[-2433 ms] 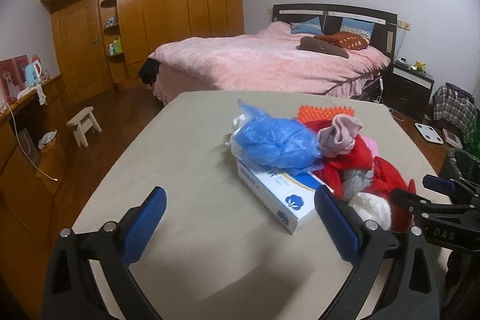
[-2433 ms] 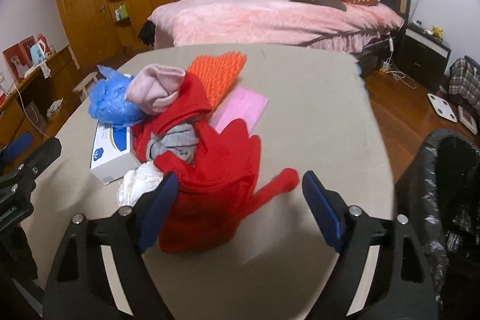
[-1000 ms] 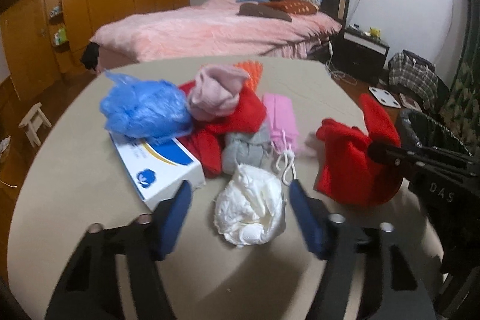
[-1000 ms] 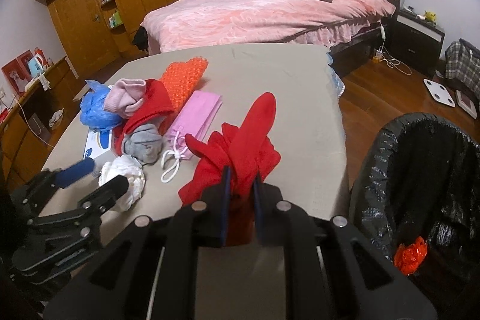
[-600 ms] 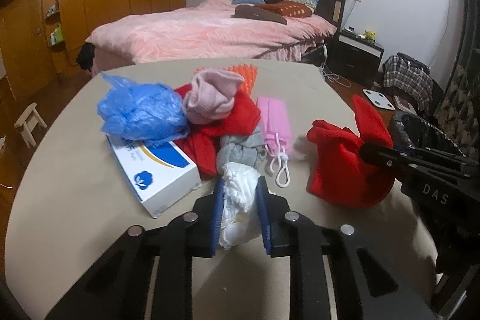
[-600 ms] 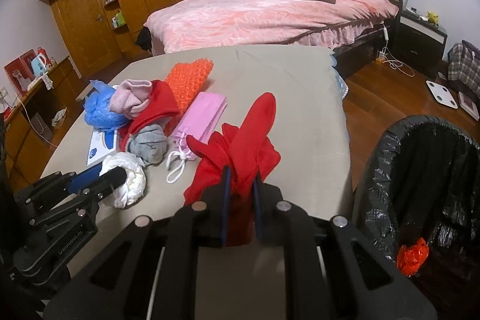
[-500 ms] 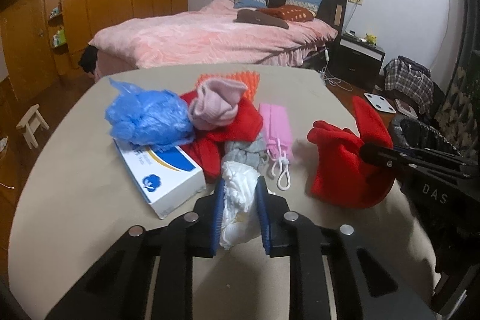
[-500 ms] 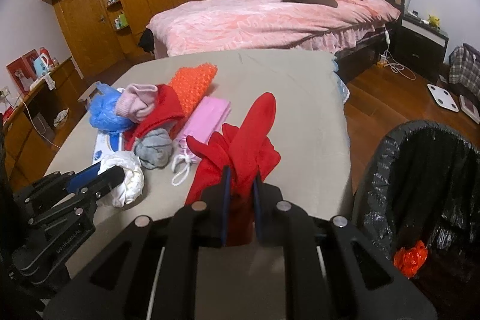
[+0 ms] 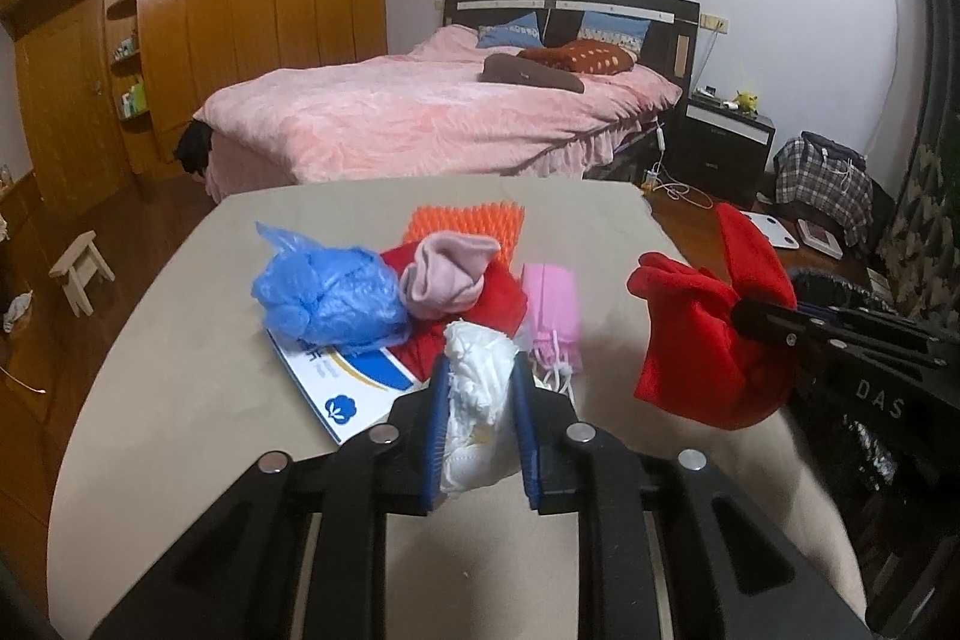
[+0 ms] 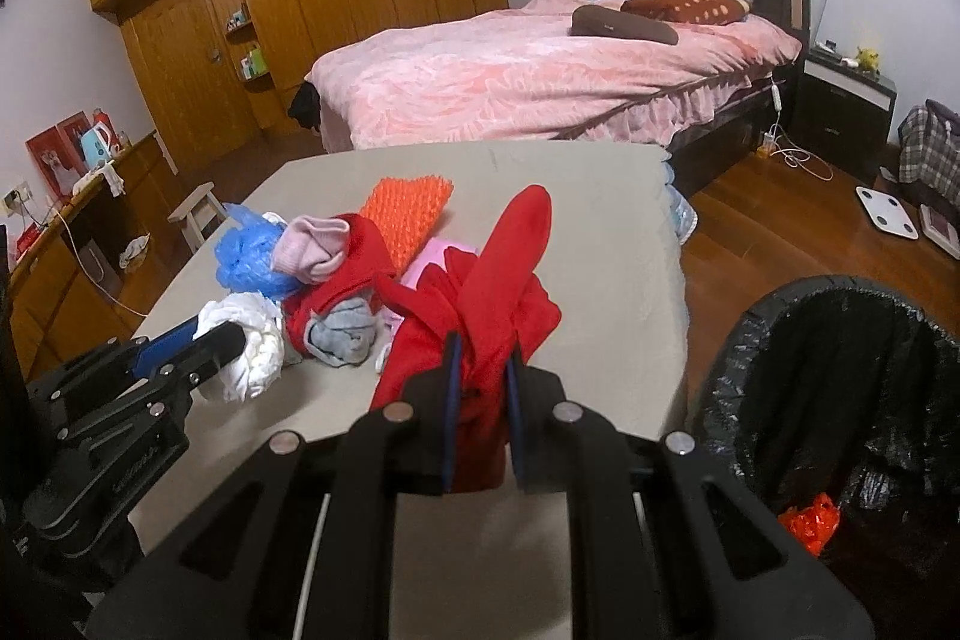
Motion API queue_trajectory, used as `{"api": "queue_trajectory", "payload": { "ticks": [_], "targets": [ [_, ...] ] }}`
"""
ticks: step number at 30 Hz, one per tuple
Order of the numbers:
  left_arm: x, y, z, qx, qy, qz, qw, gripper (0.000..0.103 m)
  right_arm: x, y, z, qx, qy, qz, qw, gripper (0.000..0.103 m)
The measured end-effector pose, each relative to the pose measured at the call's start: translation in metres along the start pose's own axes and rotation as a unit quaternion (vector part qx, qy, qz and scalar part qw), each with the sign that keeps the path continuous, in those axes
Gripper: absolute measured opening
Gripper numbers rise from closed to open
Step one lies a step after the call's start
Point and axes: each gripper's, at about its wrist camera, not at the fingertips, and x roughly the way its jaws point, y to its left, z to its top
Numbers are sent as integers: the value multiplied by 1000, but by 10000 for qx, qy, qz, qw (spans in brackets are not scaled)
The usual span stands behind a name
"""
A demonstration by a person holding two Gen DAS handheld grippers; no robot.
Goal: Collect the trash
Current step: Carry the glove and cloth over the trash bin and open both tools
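Note:
My left gripper [image 9: 480, 376] is shut on a crumpled white wad [image 9: 477, 388] and holds it above the beige table [image 9: 180, 400]; the wad also shows in the right wrist view [image 10: 249, 340]. My right gripper [image 10: 480, 358] is shut on a red cloth [image 10: 486, 298], held above the table's right side; the cloth also shows in the left wrist view [image 9: 702, 340]. A black-lined trash bin [image 10: 852, 400] stands right of the table with a red scrap [image 10: 807, 520] inside.
On the table lie a blue plastic bag [image 9: 324, 298], a white tissue box [image 9: 354, 388], a pink sock [image 9: 450, 274], red clothes [image 10: 354, 268], a grey sock [image 10: 342, 340], a pink mask pack [image 9: 552, 316] and an orange mat [image 10: 408, 214]. A pink bed [image 9: 432, 118] stands behind.
My left gripper closed on the white wad and lifted it off the table. My right gripper took the red cloth from the pile earlier and still holds it raised.

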Motion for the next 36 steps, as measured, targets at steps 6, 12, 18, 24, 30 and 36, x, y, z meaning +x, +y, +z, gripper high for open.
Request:
{"api": "queue_trajectory", "payload": {
  "ticks": [6,12,18,24,30,36],
  "targets": [
    [-9,-5,14,20,-133,19,9999,20,-15,-2,7,18,-138,-11,9999,13],
    [-18,-15,24,72,-244,-50,9997,20,-35,-6,10,59,-298,-46,9995,13],
    [-28,-32,32,172,-360,-162,9991,20,-57,-14,10,119,-436,-172,9988,13],
    [-33,-55,38,245,-395,-356,9983,20,-80,-29,9,218,-603,-344,9974,13],
    [-38,-84,43,384,-459,-605,9964,20,-104,-51,5,330,-720,-595,9951,13],
    [-39,-119,47,537,-483,-933,9930,20,-124,-79,-4,512,-805,-926,9911,13]
  ]
}}
